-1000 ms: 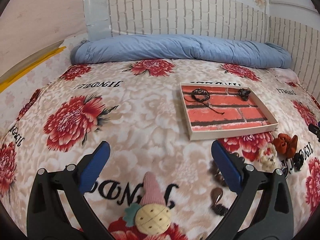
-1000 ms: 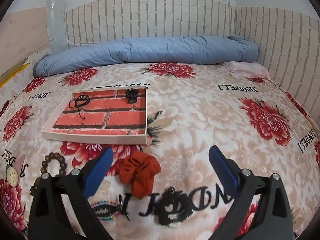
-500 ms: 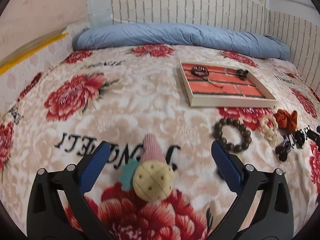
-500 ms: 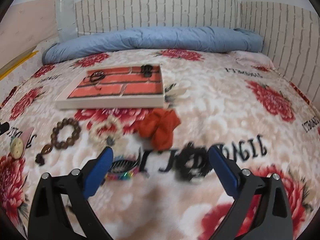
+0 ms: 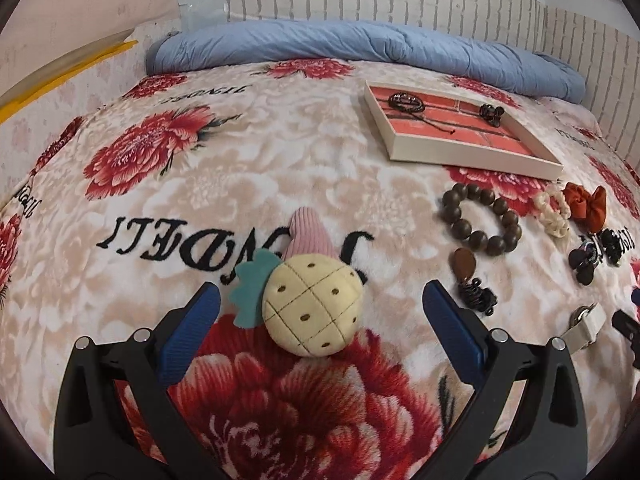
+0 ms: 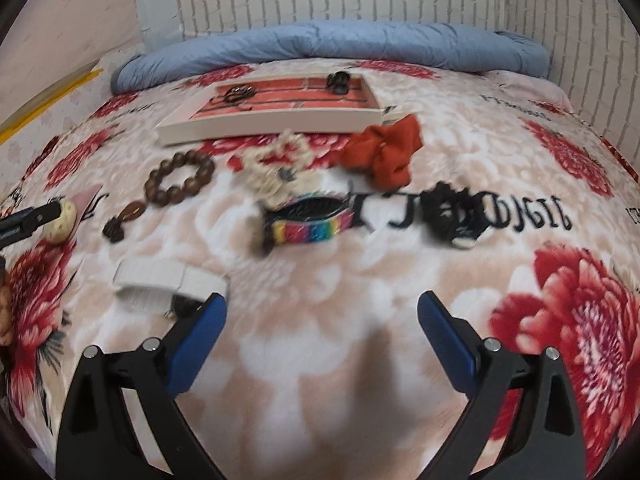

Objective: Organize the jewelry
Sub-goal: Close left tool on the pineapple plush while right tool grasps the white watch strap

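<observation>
Brick-pattern wallpaper backs a bed [image 5: 224, 168] covered with a plush floral blanket; a rolled blue quilt [image 5: 360, 46] lies along the far edge.

Step in hand, as judged: approach to the first of the loose pieces, with collection into the tray [image 5: 472, 156] only begun. The tray sits far right of centre and holds a dark cord bracelet [image 5: 406, 101] and a small dark clip [image 5: 491, 113].

Left claw [image 5: 320, 304]: wide open, empty. The pineapple plush clip [image 5: 314, 306] lies between its tips, touching neither. Next move calls for a short advance and lowering so the pads bracket the plush body, then closure; soft pile beneath may let the piece sink or roll.

Right claw [image 6: 322, 314]: wide open, empty, over bare blanket. A white clip [image 6: 168, 280] lies just beside its left tip.

Loose items near the tray: a wooden bead bracelet [image 5: 482, 219], a cream scrunchie [image 5: 554, 212], an orange scrunchie [image 6: 384, 152], a rainbow-banded clip [image 6: 308, 222] and a black item [image 6: 456, 216], possibly a hair tie; motion blur prevents identification.
</observation>
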`<state>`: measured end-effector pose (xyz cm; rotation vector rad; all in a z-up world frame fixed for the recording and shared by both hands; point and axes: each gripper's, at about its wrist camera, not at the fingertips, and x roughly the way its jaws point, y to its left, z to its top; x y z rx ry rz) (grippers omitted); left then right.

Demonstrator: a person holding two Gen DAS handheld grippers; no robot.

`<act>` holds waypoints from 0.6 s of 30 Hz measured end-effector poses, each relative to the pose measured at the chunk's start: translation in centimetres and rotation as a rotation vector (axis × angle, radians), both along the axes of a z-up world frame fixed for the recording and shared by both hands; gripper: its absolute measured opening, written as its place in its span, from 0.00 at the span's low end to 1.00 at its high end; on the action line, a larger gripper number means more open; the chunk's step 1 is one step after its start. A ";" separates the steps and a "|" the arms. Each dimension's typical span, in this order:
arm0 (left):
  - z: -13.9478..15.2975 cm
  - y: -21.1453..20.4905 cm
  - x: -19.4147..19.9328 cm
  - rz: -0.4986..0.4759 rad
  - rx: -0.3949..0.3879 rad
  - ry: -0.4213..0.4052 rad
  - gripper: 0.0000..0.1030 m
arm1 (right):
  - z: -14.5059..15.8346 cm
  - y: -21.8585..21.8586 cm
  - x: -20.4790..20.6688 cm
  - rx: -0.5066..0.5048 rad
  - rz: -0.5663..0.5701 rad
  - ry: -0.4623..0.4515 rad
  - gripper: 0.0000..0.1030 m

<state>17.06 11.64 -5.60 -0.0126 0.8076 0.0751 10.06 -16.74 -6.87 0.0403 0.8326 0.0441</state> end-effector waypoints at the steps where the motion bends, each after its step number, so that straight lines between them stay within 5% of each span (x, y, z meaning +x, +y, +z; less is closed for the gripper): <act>1: -0.2 0.0 0.0 0.000 0.001 0.003 0.95 | -0.1 0.3 -0.1 -0.001 0.007 0.001 0.92; 18: -2.2 1.3 1.7 0.003 -0.068 0.072 0.95 | -0.6 4.1 1.6 -0.038 0.056 0.026 0.91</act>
